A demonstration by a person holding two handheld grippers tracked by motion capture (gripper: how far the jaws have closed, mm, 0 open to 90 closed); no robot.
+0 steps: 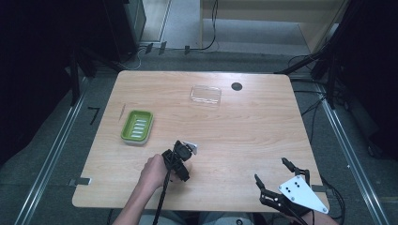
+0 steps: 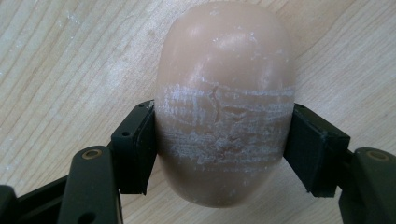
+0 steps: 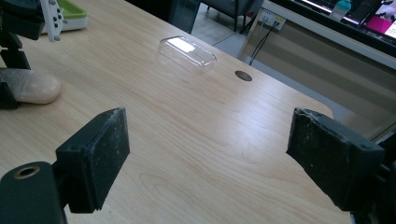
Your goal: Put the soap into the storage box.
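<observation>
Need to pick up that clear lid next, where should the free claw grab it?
Grip the clear lid across its short width, on the two long side walls, coming straight down with the open right claw. It lies flat on the table, low and rectangular.

The soap bar (image 2: 224, 102) looks waxy-smooth with chalky scuffed bands; the surface (image 1: 244, 131) is matt pale wood grain; the far lid (image 1: 205, 94) is glossy clear plastic.

The left gripper (image 1: 179, 161) points down near the desk's front edge, jaws clamped, forearm entering from the bottom; the right gripper (image 1: 272, 176) sits at the front right corner, jaws wide apart
</observation>
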